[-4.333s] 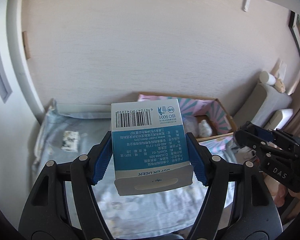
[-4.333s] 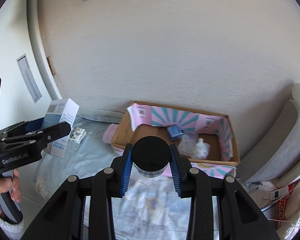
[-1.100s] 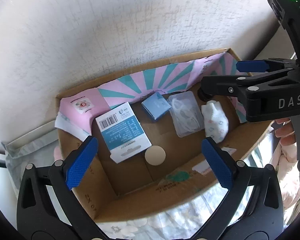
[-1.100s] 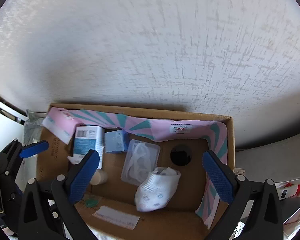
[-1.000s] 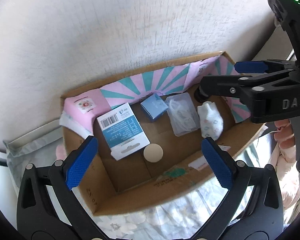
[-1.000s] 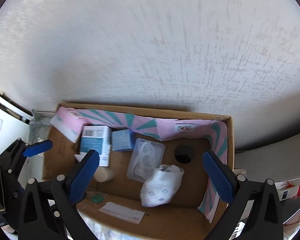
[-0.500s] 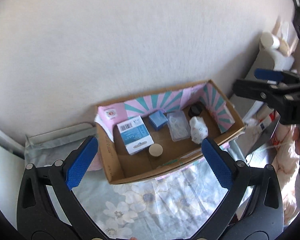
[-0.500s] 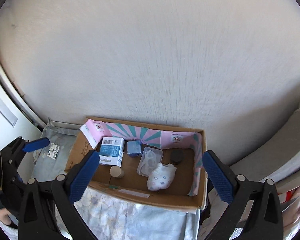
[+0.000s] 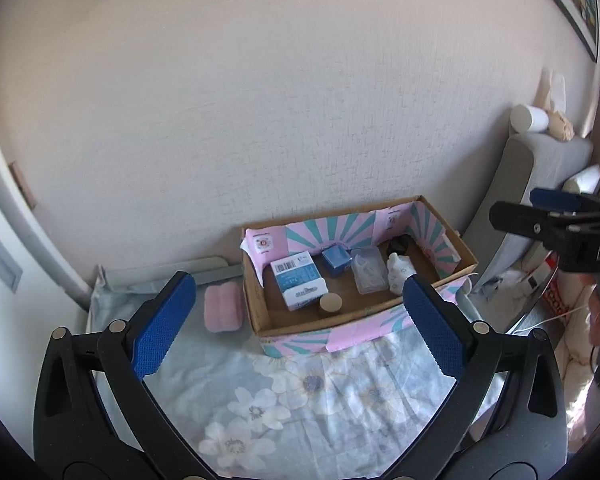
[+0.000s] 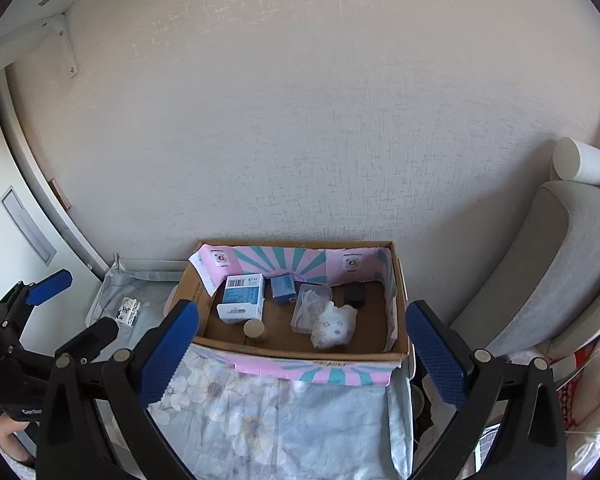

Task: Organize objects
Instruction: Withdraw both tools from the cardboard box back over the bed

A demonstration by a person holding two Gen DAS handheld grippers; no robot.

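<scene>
A cardboard box [image 9: 256, 300] [image 10: 308, 350] with pink and teal lining stands against the wall on a floral sheet. In it lie a blue and white carton [image 9: 298, 280] [image 10: 242, 298], a small blue box [image 9: 336, 260] [image 10: 284, 289], a clear plastic case [image 9: 367, 276] [image 10: 310, 307], a white patterned bundle [image 9: 398, 272] [image 10: 334, 326], a black-lidded jar [image 9: 398, 245] [image 10: 355, 294] and a beige round cap [image 9: 330, 303] [image 10: 254, 328]. My left gripper [image 9: 298, 332] and right gripper [image 10: 300, 354] are both open and empty, held back from the box.
A pink pad [image 9: 222, 312] lies left of the box. A small white printed packet [image 10: 127, 310] lies on the sheet at far left. A grey cushion [image 10: 548, 264] with a white roll [image 10: 580, 166] stands to the right. The floral sheet [image 9: 308, 392] fills the foreground.
Both grippers let go of the carton and the jar into the box, then pulled up and back. The box now looks smaller and farther away.
</scene>
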